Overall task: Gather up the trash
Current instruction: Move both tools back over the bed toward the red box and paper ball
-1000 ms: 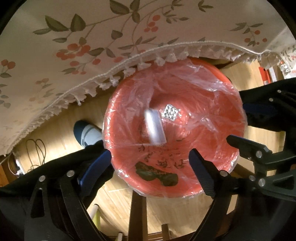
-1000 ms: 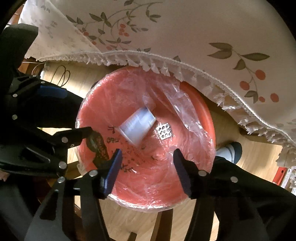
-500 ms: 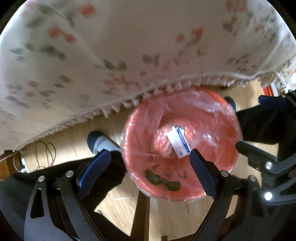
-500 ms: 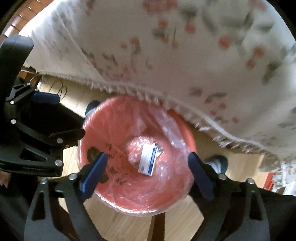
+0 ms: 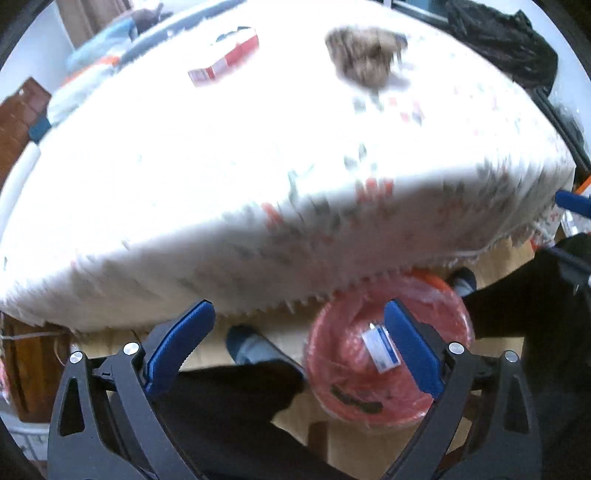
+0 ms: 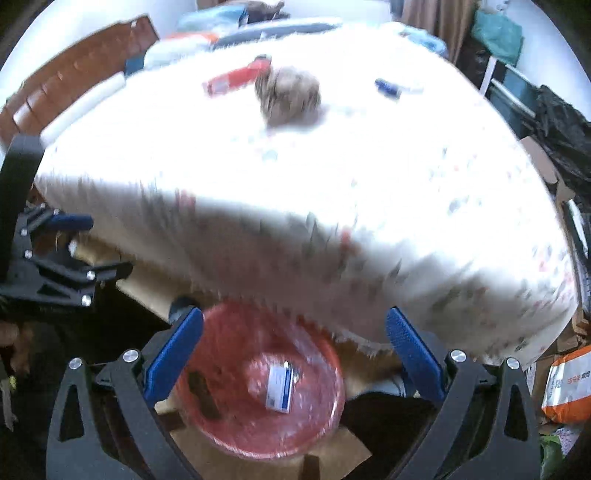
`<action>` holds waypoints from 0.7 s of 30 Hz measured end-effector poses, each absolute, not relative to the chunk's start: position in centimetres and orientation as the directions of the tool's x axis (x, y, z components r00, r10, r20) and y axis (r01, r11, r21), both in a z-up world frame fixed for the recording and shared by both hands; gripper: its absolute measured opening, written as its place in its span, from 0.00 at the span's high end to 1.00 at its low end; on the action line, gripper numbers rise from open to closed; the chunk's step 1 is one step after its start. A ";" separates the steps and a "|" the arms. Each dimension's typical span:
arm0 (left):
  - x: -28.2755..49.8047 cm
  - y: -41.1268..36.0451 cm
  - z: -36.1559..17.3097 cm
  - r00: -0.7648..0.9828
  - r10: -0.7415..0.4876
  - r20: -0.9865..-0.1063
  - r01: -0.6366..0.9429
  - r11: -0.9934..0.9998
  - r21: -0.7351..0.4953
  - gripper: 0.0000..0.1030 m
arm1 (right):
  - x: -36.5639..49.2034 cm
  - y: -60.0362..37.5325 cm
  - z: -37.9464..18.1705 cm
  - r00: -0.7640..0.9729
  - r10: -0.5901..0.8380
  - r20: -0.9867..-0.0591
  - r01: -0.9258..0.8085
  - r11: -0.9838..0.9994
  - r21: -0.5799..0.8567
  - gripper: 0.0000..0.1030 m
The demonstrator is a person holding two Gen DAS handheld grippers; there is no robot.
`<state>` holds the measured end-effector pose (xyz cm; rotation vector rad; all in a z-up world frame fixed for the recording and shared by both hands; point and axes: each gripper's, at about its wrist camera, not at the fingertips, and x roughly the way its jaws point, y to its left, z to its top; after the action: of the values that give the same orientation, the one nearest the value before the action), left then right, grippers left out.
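Observation:
A red bin lined with clear plastic [image 5: 340,373] [image 6: 229,428] stands on the floor below the table edge. A small white and blue box [image 5: 380,350] [image 6: 279,387] lies inside it. On the white floral tablecloth [image 5: 221,155] [image 6: 332,177] lie a crumpled brown paper wad [image 5: 365,48] [image 6: 290,96], a red and white box [image 5: 221,62] [image 6: 236,77] and a blue and white item [image 6: 391,86]. My left gripper [image 5: 299,347] and right gripper [image 6: 295,350] are both open and empty, raised above the bin.
A person's dark trouser legs and socked feet [image 5: 247,347] are beside the bin. Clutter lies at the table's far edge [image 6: 207,22]. A black bag [image 5: 509,40] sits at the right. An orange and white package [image 6: 569,384] lies on the floor.
Both grippers have risen and tilted up from the bin, so the tabletop now shows. The white and blue box fell into the bin and lies there.

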<state>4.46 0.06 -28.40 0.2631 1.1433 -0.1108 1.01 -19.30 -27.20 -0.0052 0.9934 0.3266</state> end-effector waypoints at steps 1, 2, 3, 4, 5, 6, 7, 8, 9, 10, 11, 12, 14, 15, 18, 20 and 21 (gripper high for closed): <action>4.8 0.1 -27.3 0.430 0.047 -0.901 0.221 0.963 0.156 0.07 | 1.4 -19.2 -26.4 0.518 0.267 -0.813 -0.273 0.952 0.140 0.05; 5.2 0.2 -26.3 0.446 0.045 -0.894 0.222 0.962 0.159 0.06 | 2.2 -19.0 -25.3 0.541 0.265 -0.798 -0.274 0.953 0.130 0.05; 5.6 0.2 -25.5 0.463 0.045 -0.885 0.220 0.962 0.164 0.06 | 2.7 -18.9 -24.7 0.555 0.262 -0.790 -0.275 0.954 0.122 0.05; 6.0 0.3 -24.5 0.482 0.044 -0.875 0.217 0.962 0.167 0.06 | 3.6 -18.6 -24.0 0.574 0.257 -0.777 -0.276 0.955 0.111 0.05; 6.5 0.4 -23.7 0.491 0.040 -0.870 0.219 0.961 0.167 0.06 | 4.4 -18.3 -23.3 0.587 0.254 -0.768 -0.276 0.955 0.105 0.05; 7.0 0.4 -23.1 0.498 0.037 -0.866 0.220 0.961 0.168 0.06 | 5.1 -18.1 -23.1 0.593 0.252 -0.764 -0.275 0.956 0.102 0.05; 7.7 0.5 -22.4 0.511 0.036 -0.859 0.219 0.961 0.171 0.06 | 6.1 -17.7 -22.8 0.598 0.251 -0.761 -0.274 0.957 0.100 0.05; 8.4 0.6 -21.9 0.522 0.036 -0.852 0.218 0.960 0.173 0.06 | 6.5 -17.7 -22.6 0.605 0.249 -0.757 -0.273 0.957 0.097 0.05; 9.0 0.7 -21.7 0.526 0.035 -0.849 0.219 0.960 0.175 0.06 | 7.4 -17.4 -22.3 0.615 0.245 -0.749 -0.270 0.958 0.092 0.05; 9.9 0.9 -21.4 0.530 0.033 -0.847 0.222 0.959 0.176 0.06 | 8.2 -17.1 -22.1 0.621 0.243 -0.745 -0.269 0.959 0.089 0.05; 10.7 1.0 -21.2 0.536 0.032 -0.844 0.224 0.958 0.179 0.06 | 9.0 -16.9 -21.9 0.624 0.240 -0.743 -0.266 0.960 0.086 0.05; 11.2 1.1 -21.1 0.541 0.034 -0.840 0.224 0.957 0.183 0.06 | 9.7 -16.7 -21.8 0.625 0.239 -0.743 -0.265 0.960 0.086 0.05; 13.1 1.5 -21.2 0.548 0.043 -0.835 0.225 0.954 0.197 0.06 | 11.3 -16.1 -21.9 0.624 0.236 -0.745 -0.261 0.961 0.086 0.05; 13.8 1.6 -21.5 0.550 0.045 -0.834 0.224 0.954 0.199 0.06 | 11.7 -16.0 -22.1 0.624 0.233 -0.746 -0.258 0.962 0.085 0.05; 16.6 2.2 -22.0 0.556 0.025 -0.831 0.232 0.955 0.184 0.06 | 13.7 -15.5 -22.8 0.618 0.232 -0.752 -0.252 0.964 0.090 0.05; 19.1 2.6 -22.3 0.570 0.012 -0.822 0.243 0.953 0.183 0.06 | 14.8 -15.1 -23.3 0.613 0.228 -0.756 -0.250 0.964 0.088 0.05; 20.2 2.8 -22.4 0.575 0.011 -0.818 0.246 0.951 0.186 0.06 | 15.1 -15.0 -23.5 0.612 0.228 -0.757 -0.249 0.964 0.089 0.05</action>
<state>20.22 2.76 -22.37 0.2942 0.9519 -0.1398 15.14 -14.96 -23.50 -0.0265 0.8699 0.2753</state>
